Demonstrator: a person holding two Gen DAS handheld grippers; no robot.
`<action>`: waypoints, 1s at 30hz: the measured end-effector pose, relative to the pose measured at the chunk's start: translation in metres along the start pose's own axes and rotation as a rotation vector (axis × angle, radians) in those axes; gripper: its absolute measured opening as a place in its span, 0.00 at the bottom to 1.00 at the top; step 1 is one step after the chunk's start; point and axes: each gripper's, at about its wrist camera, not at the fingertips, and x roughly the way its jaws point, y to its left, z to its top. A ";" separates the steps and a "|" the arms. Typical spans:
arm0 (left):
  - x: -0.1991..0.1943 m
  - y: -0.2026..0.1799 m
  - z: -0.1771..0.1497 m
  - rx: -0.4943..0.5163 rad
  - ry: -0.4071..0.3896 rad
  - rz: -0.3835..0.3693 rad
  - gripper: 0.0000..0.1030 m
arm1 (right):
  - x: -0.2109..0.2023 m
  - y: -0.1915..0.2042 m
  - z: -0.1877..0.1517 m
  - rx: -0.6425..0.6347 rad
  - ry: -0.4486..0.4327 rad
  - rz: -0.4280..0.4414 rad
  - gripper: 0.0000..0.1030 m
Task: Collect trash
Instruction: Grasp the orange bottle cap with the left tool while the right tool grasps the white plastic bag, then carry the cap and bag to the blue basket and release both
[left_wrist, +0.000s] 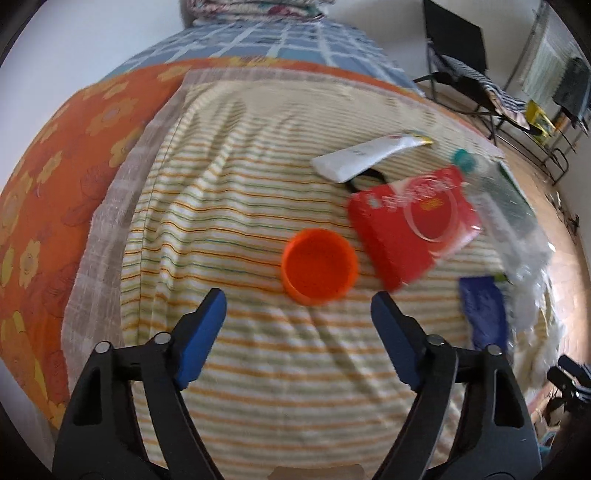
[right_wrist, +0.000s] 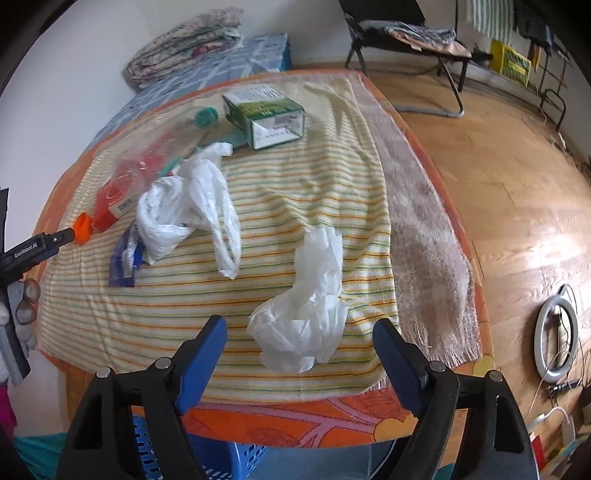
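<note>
In the left wrist view my left gripper (left_wrist: 299, 306) is open, just short of an orange cap (left_wrist: 319, 266) lying open side up on the striped towel (left_wrist: 221, 206). A red packet (left_wrist: 413, 221), a white tube (left_wrist: 364, 157), a clear bottle with a teal cap (left_wrist: 464, 159) and a blue wrapper (left_wrist: 484, 310) lie to its right. In the right wrist view my right gripper (right_wrist: 299, 341) is open around a crumpled white tissue (right_wrist: 306, 317). A white plastic bag (right_wrist: 192, 206) and a green carton (right_wrist: 264, 116) lie farther off.
The towel covers an orange flowered cloth (left_wrist: 55, 177) on a table. A blue basket (right_wrist: 221, 458) sits under the near table edge. A folding chair (right_wrist: 406, 40) and a ring light (right_wrist: 556, 339) stand on the wooden floor at right. The left gripper's tip (right_wrist: 55, 240) shows at left.
</note>
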 end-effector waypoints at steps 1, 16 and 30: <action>0.003 0.002 0.002 -0.008 0.004 0.001 0.79 | 0.002 0.000 0.001 0.003 0.005 -0.005 0.81; 0.022 -0.007 0.015 0.021 0.011 -0.043 0.50 | 0.030 0.007 0.009 -0.015 0.057 -0.018 0.44; -0.009 -0.009 0.010 0.049 -0.047 -0.047 0.50 | -0.004 -0.001 0.007 0.036 -0.026 0.023 0.34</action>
